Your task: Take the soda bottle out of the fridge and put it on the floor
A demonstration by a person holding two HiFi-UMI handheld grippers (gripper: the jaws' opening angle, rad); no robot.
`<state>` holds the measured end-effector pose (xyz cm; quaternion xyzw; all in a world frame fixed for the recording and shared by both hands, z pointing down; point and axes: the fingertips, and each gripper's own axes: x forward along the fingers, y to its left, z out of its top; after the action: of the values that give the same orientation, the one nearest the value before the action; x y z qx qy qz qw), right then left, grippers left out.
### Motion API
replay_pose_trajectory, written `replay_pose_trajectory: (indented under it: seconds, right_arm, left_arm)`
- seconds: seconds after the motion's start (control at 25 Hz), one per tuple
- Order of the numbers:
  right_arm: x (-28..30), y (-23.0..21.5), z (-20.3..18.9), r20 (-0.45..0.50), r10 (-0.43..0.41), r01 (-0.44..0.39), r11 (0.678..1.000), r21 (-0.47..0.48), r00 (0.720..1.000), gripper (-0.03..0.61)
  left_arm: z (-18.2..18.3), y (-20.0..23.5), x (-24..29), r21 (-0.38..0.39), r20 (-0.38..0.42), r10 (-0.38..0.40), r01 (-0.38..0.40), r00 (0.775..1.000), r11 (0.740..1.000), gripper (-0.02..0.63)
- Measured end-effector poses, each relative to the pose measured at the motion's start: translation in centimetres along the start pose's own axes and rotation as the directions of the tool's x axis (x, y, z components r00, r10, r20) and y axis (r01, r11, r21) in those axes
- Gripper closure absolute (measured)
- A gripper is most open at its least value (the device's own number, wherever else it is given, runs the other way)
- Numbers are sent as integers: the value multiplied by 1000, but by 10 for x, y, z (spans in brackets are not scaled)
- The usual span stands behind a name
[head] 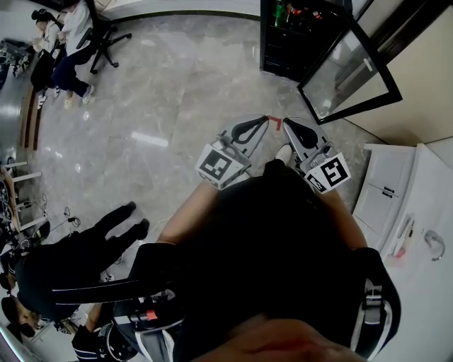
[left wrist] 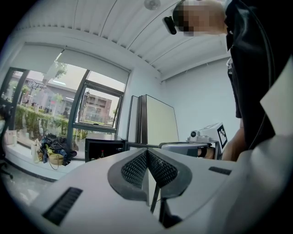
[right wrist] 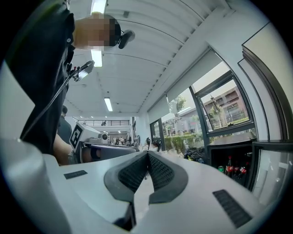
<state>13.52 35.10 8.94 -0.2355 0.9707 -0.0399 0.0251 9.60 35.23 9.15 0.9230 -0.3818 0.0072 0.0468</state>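
Bottle (head: 280, 13) is seen on the fridge's (head: 282, 53) top shelf, door (head: 348, 69) left open for reach — left gripper (head: 263, 121) and right gripper (head: 289, 124) are held closed and empty, well short.

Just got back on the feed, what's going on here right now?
A person stands on the grey marble floor and holds the left gripper and the right gripper out in front. Both have their jaws shut with nothing between them. Ahead is the small black fridge, with its glass door swung open and bottles on the upper shelf. Neither gripper has reached the fridge yet, so no bottle has been taken out.
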Motion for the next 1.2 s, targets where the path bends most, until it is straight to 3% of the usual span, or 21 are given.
replay_pose_trajectory:
  seconds: [0.36, 0.76, 1.2]
  right_arm:
    - [9, -90, 4, -12, 74, -73, 997, 28, 997, 569]
    - [31, -152, -7, -25, 102, -101, 993, 59, 994, 569]
    - [101, -198, -17, -63, 6, -3, 999, 47, 998, 569]
  left_arm:
    - [4, 30, 93, -4, -49, 38, -38, 998, 999, 611]
    - [-5, 69, 135, -19, -82, 106, -108, 991, 994, 611]
    - [-5, 153, 166, -44, -45, 13, -15, 999, 999, 611]
